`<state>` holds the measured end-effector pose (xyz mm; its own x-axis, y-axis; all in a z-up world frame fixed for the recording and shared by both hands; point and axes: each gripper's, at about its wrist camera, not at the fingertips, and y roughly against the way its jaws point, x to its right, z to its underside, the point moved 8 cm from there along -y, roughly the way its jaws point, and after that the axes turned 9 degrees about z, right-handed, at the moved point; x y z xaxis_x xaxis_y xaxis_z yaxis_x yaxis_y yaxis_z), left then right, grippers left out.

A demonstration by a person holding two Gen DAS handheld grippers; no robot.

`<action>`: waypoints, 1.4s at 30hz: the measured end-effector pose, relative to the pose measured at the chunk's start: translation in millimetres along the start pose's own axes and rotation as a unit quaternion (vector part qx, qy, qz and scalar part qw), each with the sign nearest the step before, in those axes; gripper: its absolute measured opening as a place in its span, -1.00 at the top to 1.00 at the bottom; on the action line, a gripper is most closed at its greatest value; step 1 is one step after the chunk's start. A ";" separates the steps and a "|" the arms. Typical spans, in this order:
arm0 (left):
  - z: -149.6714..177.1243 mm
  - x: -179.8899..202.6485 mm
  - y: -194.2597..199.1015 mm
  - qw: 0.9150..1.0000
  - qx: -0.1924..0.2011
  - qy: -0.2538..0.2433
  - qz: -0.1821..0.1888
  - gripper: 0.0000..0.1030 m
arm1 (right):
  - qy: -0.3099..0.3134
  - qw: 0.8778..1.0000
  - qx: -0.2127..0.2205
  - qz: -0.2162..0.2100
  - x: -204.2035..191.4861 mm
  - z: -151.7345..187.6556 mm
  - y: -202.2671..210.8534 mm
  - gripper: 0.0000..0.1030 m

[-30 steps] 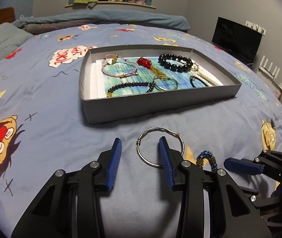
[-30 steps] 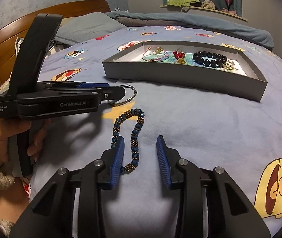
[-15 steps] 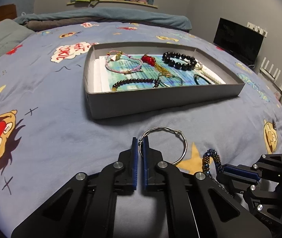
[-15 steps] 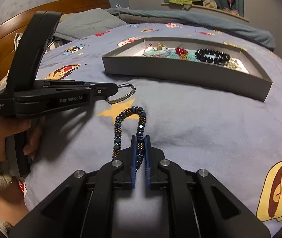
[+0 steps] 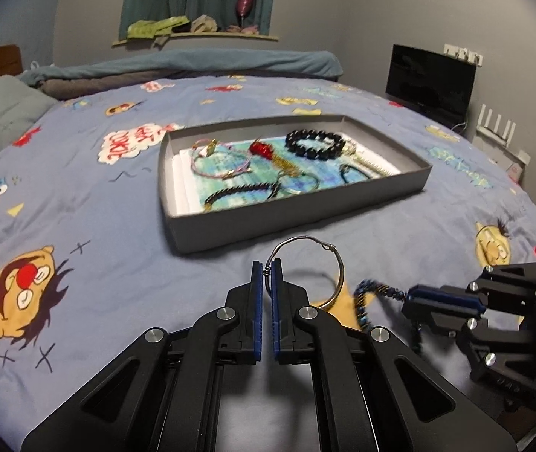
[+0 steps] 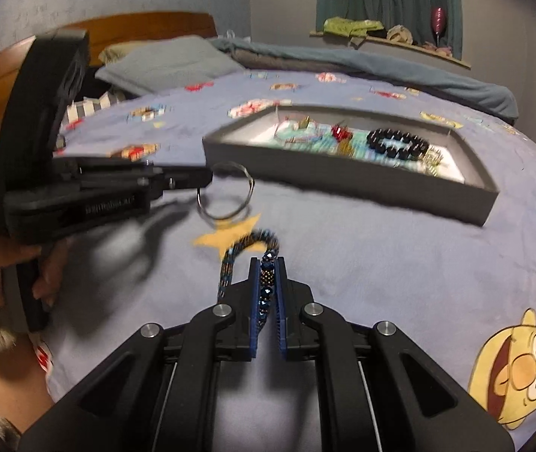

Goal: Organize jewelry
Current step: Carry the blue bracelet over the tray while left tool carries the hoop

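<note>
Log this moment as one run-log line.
left claw: shut on silver wire bangle, lifted | right claw: shut on blue beaded bracelet | grey tray: ahead on bedspread, holds other jewelry

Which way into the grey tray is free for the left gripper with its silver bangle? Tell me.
Probably straight ahead: the left gripper, shut on the silver bangle, faces the grey tray; only bedspread lies between, though the near wall needs clearing.

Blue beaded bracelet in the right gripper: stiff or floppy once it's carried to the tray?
Likely floppy: the blue beaded bracelet arches and droops beside the right gripper, unlike the wire bangle, which keeps its round shape in the left gripper. Probably light, since a pinch on one side holds it. It may swing, so clear the grey tray wall.
</note>
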<state>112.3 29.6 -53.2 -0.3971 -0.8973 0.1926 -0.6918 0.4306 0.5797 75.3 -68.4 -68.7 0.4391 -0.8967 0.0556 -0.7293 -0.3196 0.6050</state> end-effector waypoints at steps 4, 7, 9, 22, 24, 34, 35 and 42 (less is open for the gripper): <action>-3.4 5.7 6.6 1.000 0.011 -0.007 0.000 0.91 | -0.012 1.000 0.020 0.005 10.4 -13.6 11.1 0.86; -6.4 7.8 9.8 1.000 0.017 -0.017 -0.002 0.91 | -0.015 0.999 0.038 0.010 17.7 -24.6 20.8 0.86; -8.4 7.0 11.3 1.000 0.019 -0.013 0.000 0.91 | -0.015 0.999 0.050 0.017 23.2 -33.3 26.1 0.86; -65.7 -23.1 15.1 0.999 0.018 0.018 -0.021 0.91 | -0.048 0.992 0.107 0.042 64.1 -114.5 34.0 0.86; -73.4 -27.6 10.1 0.999 0.013 0.020 -0.025 0.91 | -0.054 0.991 0.112 0.040 67.9 -124.7 29.0 0.86; -91.0 -57.9 -44.7 0.998 -0.027 0.050 -0.034 0.91 | -0.074 0.993 0.088 0.022 63.9 -138.6 -19.6 0.86; -90.1 -59.7 -50.3 0.997 -0.033 0.053 -0.034 0.91 | -0.071 0.994 0.082 0.022 62.0 -135.7 -25.4 0.86; -75.9 -67.1 -82.1 0.995 -0.071 0.052 -0.043 0.91 | -0.062 0.997 0.019 0.036 67.4 -107.0 -61.5 0.86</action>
<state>241.5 47.1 -53.6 -0.2709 -0.9383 0.2148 -0.6253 0.3412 0.7019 205.9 -76.5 -17.2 0.3181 -0.9481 -0.0022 -0.7775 -0.2622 0.5716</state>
